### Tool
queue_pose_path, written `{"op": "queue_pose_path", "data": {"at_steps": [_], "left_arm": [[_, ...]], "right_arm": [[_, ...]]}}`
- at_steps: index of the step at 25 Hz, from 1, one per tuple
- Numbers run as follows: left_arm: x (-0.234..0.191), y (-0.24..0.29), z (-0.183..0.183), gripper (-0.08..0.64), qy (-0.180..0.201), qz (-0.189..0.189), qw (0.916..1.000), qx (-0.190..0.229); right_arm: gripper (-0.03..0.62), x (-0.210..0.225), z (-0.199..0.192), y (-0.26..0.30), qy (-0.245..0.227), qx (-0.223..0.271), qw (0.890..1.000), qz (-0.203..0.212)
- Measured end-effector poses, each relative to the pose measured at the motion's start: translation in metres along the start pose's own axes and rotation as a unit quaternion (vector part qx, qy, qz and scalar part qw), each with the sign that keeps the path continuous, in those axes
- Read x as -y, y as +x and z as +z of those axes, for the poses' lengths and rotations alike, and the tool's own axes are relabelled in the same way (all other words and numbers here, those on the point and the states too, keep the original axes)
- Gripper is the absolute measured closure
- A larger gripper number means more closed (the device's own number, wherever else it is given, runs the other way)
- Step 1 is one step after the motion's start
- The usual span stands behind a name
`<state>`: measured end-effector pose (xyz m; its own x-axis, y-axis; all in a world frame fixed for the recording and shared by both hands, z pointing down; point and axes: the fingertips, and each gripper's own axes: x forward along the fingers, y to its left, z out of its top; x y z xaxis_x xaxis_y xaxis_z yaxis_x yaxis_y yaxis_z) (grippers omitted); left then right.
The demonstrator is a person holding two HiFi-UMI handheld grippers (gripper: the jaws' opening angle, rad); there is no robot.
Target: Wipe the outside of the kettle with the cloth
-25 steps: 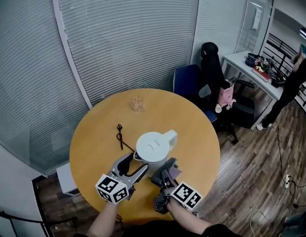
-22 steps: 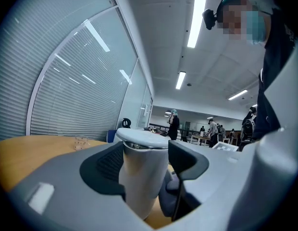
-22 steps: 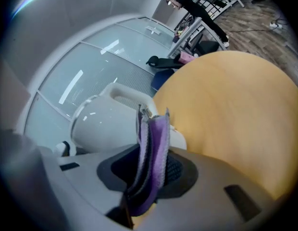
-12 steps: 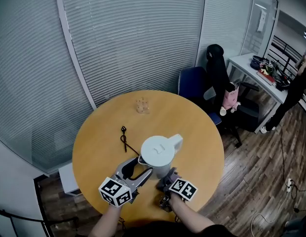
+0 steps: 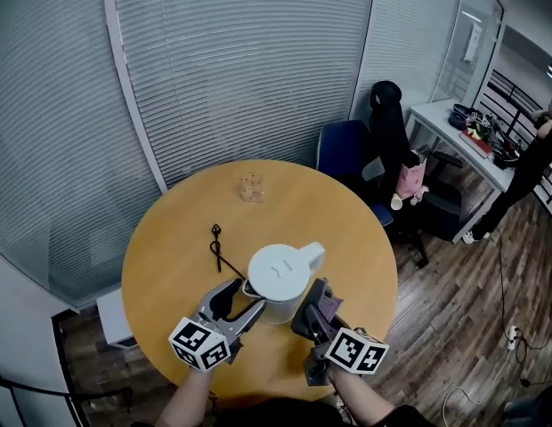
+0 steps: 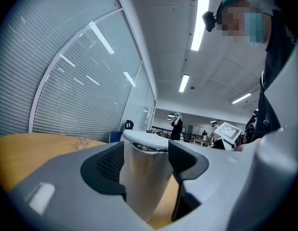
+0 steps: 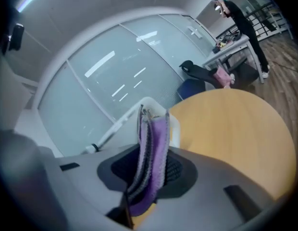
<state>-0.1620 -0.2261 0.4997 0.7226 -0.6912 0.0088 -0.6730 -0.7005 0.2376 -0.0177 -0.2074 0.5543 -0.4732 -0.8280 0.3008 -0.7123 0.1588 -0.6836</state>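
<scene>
The white kettle (image 5: 280, 277) stands on the round wooden table (image 5: 169, 238), near its front edge, handle toward the far right. My left gripper (image 5: 243, 297) reaches it from the near left. In the left gripper view the kettle's body (image 6: 145, 177) fills the gap between the two dark pads (image 6: 106, 165), so that gripper (image 6: 146, 166) is shut on it. My right gripper (image 5: 313, 312) is at the kettle's near right side, shut on a folded purple cloth (image 5: 326, 304). The cloth (image 7: 152, 153) stands upright between the jaws, with the kettle (image 7: 175, 125) just behind it.
A thin black cord (image 5: 217, 246) lies on the table left of the kettle, and a small clear object (image 5: 250, 186) sits at the far side. Blue and black chairs (image 5: 347, 145) stand beyond the table's right edge. A desk (image 5: 458, 136) and a person (image 5: 532, 163) are far right.
My right gripper has slid with the cloth from the kettle's near side round to its right side. The left gripper and kettle have kept their places.
</scene>
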Motion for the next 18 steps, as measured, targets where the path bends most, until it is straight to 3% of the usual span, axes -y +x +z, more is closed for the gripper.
{"op": "queue_pose_path", "data": {"at_steps": [4, 7, 18], "left_arm": [[0.003, 0.001, 0.001, 0.267, -0.003, 0.0, 1.0, 0.005], [0.006, 0.001, -0.001, 0.27, -0.005, -0.001, 1.0, 0.004], [0.007, 0.003, -0.002, 0.273, -0.006, 0.002, 1.0, 0.0]], "right_arm": [[0.5, -0.035, 0.032, -0.015, 0.011, 0.015, 0.997, 0.069], [0.5, -0.044, 0.034, -0.009, -0.002, 0.002, 0.996, 0.087], [0.5, 0.046, -0.055, 0.031, 0.048, -0.108, 0.993, -0.001]]}}
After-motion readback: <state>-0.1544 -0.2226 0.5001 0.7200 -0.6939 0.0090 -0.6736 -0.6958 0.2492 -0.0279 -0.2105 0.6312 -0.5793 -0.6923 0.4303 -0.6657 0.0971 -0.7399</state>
